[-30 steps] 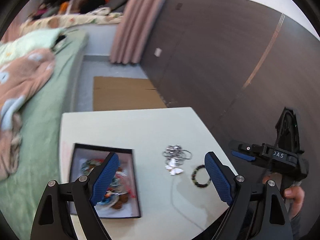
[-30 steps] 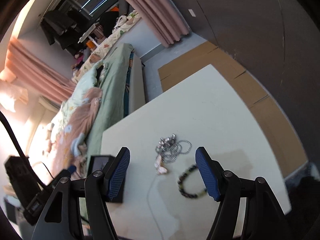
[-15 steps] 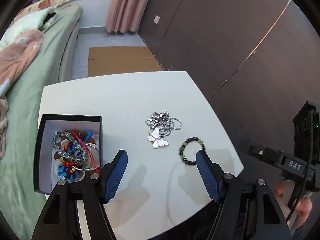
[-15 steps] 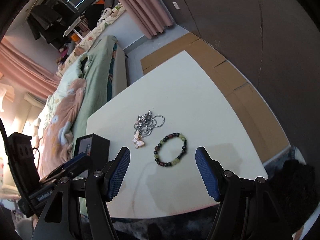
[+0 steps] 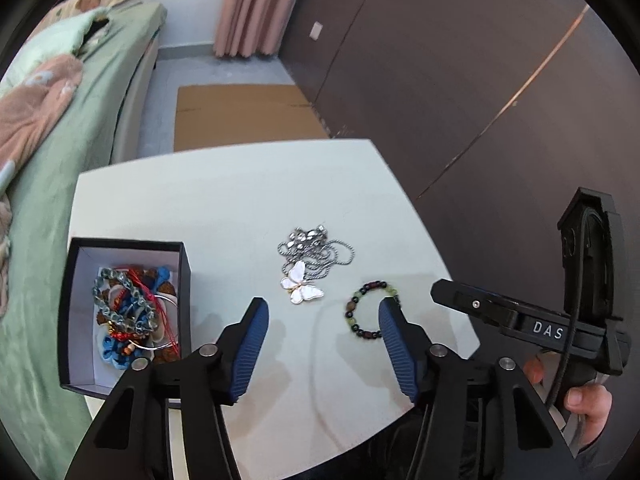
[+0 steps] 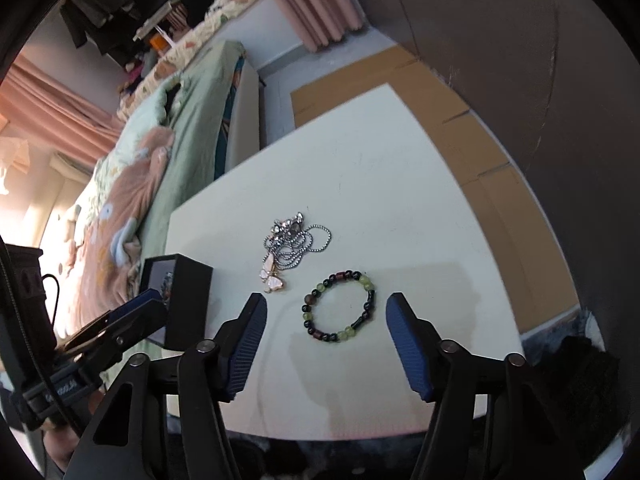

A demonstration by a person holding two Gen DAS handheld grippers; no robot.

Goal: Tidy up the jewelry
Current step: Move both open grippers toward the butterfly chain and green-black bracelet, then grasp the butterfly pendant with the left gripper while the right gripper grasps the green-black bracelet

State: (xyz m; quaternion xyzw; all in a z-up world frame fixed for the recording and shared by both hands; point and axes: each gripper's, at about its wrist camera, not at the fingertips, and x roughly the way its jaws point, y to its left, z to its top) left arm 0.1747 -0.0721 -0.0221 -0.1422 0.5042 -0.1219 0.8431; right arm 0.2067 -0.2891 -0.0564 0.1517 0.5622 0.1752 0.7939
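Right wrist view, bracelet (image 6: 339,306): lying flat on the white table (image 6: 400,184), near edge, framed by the right gripper (image 6: 323,318).
Right gripper: jaws narrowing, nothing held.
Necklace (image 5: 310,266): lying just far-left of the bracelet (image 5: 370,310).
Box (image 5: 124,312): sitting left, holding jewelry.
Left gripper (image 5: 320,320): jaws narrowing, gripping nothing.

Your left gripper (image 5: 320,322) tilts steeply downward, its blue-padded jaws just closing with nothing gripped between them. Your right gripper (image 6: 322,318) tilts down likewise, jaws narrowing yet apart, holding nothing. Your right hand (image 5: 584,404) grasps its black handle.
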